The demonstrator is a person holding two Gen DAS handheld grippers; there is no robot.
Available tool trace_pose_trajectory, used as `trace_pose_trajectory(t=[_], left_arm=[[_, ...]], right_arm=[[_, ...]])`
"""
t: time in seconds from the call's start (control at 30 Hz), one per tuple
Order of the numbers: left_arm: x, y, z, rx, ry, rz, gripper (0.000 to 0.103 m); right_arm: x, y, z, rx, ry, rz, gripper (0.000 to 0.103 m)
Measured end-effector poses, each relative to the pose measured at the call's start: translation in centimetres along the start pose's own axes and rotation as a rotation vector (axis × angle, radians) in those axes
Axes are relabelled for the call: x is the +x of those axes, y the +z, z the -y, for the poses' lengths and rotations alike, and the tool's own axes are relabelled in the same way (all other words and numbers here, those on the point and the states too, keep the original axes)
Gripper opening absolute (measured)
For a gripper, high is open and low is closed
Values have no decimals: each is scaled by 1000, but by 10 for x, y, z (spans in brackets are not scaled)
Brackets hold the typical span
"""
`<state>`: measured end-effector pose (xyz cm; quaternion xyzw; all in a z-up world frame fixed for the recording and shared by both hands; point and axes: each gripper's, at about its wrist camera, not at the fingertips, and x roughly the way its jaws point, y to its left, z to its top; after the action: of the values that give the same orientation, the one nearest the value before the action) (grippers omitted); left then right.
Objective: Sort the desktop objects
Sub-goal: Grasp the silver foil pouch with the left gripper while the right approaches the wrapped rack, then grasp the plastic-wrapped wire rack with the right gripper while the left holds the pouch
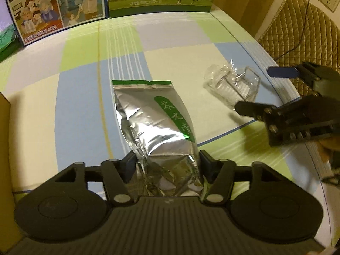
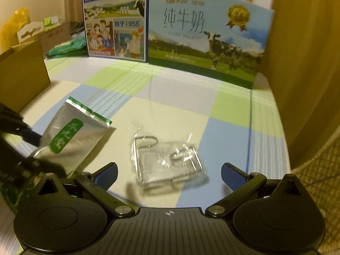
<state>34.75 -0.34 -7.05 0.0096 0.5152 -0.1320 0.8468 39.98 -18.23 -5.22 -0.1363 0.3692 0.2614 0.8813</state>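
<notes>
Sorting's barely underway; left gripper [image 1: 167, 165] pinches foil pouch [image 1: 155, 119]; right gripper [image 2: 169, 173], spread, hovers over clear packet [image 2: 167, 161] beside it.

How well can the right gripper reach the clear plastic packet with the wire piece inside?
Probably yes. The right gripper is open, and the clear plastic packet lies on the checked tablecloth just ahead of its fingertips, with nothing between.
</notes>
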Motion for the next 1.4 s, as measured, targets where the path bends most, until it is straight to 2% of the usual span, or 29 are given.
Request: trace_pose_trajectory(t=[0.23,0.27,0.33,0.37,0.43,0.5,0.6,0.67,0.83,0.97,1.13,1.27,1.4], left_arm=[[1,3,-3,11,-10,5,66],[1,3,-3,14,-11,4,66],[2,4,-3,16,-11,3,67],[2,4,-3,14,-9,2,67],[0,3,-3,11,-7,3,64],[-1,2,-2,11,-14,5,55],[-5,-2,0,9,-16,0,50],[-11,-11,2,19,-23,-5,50],[-37,-60,3,5,-63,-22,50],[-63,-103,12,10,-71,-41,50],[-91,-149,24,31,-63,-62,51],[-102,-172,29,19,-67,-76,58],[-104,-183,30,18,-48,-89,79]], right_arm=[[20,5,2,-28,27,-48,99],[20,6,1,-24,28,-49,97],[22,7,1,-18,36,-64,81],[22,7,0,-22,31,-68,77],[20,5,-1,-20,27,-68,69],[17,3,-3,-4,21,-74,68],[10,-3,-13,3,-10,-97,67],[2,-9,-22,19,-32,-113,67],[-29,-37,-50,38,-11,-131,67],[-60,-71,-76,26,-14,-149,67],[-103,-111,-99,96,-38,-161,67],[-135,-139,-115,158,-48,-172,67],[-158,-159,-132,162,-60,-176,68]])
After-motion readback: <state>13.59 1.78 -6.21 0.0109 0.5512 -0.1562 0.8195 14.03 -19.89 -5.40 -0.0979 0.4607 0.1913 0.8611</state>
